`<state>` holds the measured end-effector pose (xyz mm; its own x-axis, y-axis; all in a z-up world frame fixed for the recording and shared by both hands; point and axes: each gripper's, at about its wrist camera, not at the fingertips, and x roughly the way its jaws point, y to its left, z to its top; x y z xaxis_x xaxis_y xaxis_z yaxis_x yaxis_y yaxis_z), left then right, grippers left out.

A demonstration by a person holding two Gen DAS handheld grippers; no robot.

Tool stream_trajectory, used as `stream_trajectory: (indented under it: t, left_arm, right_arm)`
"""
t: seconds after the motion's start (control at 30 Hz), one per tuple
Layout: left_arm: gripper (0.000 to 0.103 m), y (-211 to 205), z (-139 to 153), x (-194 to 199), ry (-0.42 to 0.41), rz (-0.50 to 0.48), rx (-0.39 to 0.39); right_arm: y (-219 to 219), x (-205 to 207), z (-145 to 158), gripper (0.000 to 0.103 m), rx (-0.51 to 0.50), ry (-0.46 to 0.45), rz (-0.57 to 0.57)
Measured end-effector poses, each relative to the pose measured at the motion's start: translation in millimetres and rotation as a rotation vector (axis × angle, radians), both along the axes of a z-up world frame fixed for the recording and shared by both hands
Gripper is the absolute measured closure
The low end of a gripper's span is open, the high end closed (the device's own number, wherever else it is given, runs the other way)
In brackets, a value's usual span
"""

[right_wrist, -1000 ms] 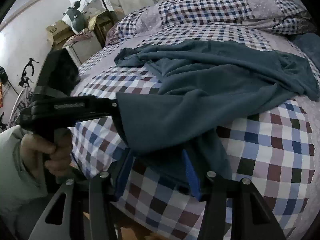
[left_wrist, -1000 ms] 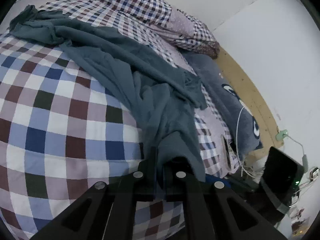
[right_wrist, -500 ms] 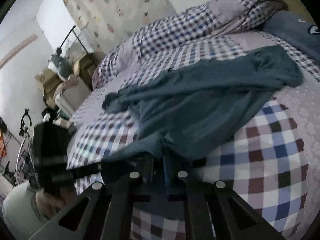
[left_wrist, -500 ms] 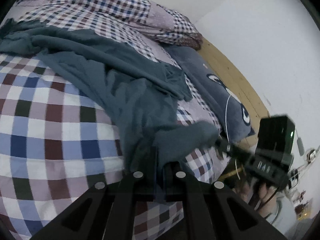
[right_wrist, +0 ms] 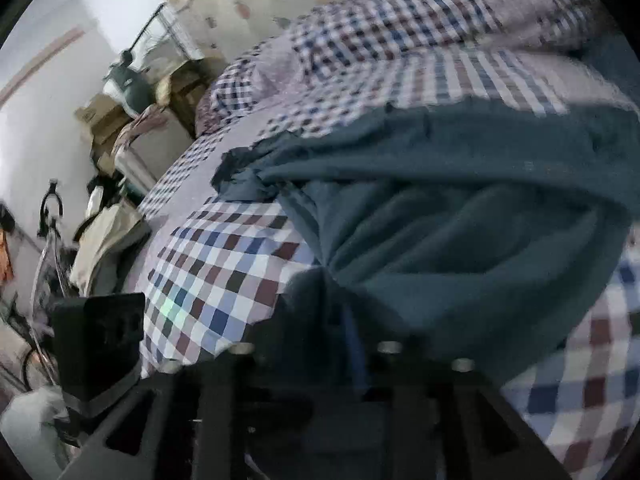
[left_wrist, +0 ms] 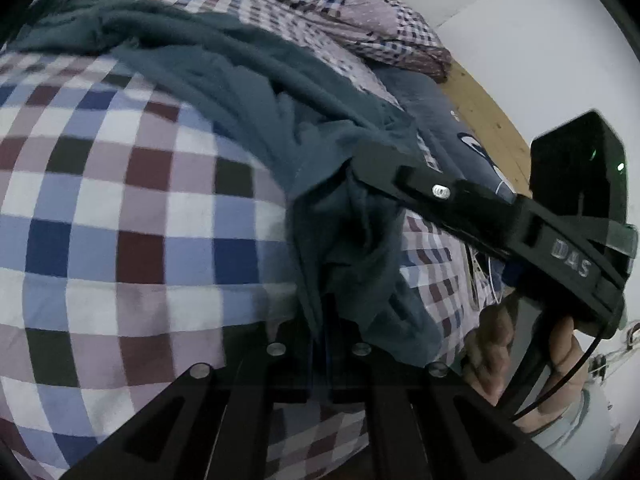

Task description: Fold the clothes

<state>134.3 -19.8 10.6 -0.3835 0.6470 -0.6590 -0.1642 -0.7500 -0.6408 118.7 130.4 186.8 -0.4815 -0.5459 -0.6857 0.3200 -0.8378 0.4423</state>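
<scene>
1. Dark teal garment [left_wrist: 248,92] lies crumpled across a checked bedspread [left_wrist: 120,208]. It runs from the far left of the bed diagonally down to the near edge. In the right wrist view the same garment [right_wrist: 460,208] covers the right half of the bed, over the checked bedspread [right_wrist: 224,264].

2. Left gripper [left_wrist: 323,320]: clenched on a bunched fold of the garment. Cloth rises straight out from between the two closed fingers, near the bed's front edge.

3. Right gripper [left_wrist: 360,160], seen from the left wrist view: its black finger reaches in from the right and is buried in the garment just above the left gripper's hold. Fabric gathers and puckers around the tip. A hand [left_wrist: 520,352] grips its handle at lower right.

4. Right gripper [right_wrist: 340,320] in its own view: fingers drawn together, garment edge pinched between them, and folds fan out from the pinch. The frame is motion-blurred, so fine detail is poor.

5. The two grippers hold the garment just beside each other, at the same near corner of the cloth.

6. Left gripper's camera housing [right_wrist: 98,344] shows at lower left in the right wrist view, beside the bed edge.

7. Surroundings: checked pillows [left_wrist: 328,8] at the head of the bed; a blue-grey cushion [left_wrist: 448,128] with a printed design along the wooden bed frame [left_wrist: 492,120]; cardboard boxes [right_wrist: 100,116] and clutter against the far wall.
</scene>
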Motion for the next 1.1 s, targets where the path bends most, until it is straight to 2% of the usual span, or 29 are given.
stream_trajectory:
  t: [0.13, 0.3, 0.47, 0.57, 0.67, 0.8, 1.07, 1.1]
  left_arm:
    - [0.101, -4, -4, 0, -0.001, -0.006, 0.014]
    - [0.101, -4, -5, -3, -0.001, -0.005, 0.029]
    - [0.101, -8, -4, -2, -0.001, -0.002, 0.066]
    - [0.101, -10, -3, -1, 0.003, 0.002, 0.093]
    - [0.1, -12, -2, 0, 0.003, 0.009, 0.12]
    - [0.1, -14, 2, 3, 0.024, 0.009, 0.156]
    - [0.1, -10, 0, -1, 0.018, 0.002, 0.16]
    - [0.1, -10, 0, -1, 0.021, -0.002, 0.159]
  right_arm:
    - [26, 9, -2, 0.05, -0.124, -0.049, -0.055]
    - [78, 29, -9, 0.046, -0.366, -0.137, -0.166]
    - [92, 53, -31, 0.047, -0.467, -0.23, -0.182]
    - [85, 61, -43, 0.048, -0.477, -0.269, -0.17]
    - [71, 62, -52, 0.049, -0.433, -0.285, -0.159]
    - [58, 59, -62, 0.055, -0.412, -0.296, -0.166]
    - [47, 47, -69, 0.056, -0.413, -0.257, -0.23]
    - [45, 45, -69, 0.064, -0.412, -0.254, -0.229]
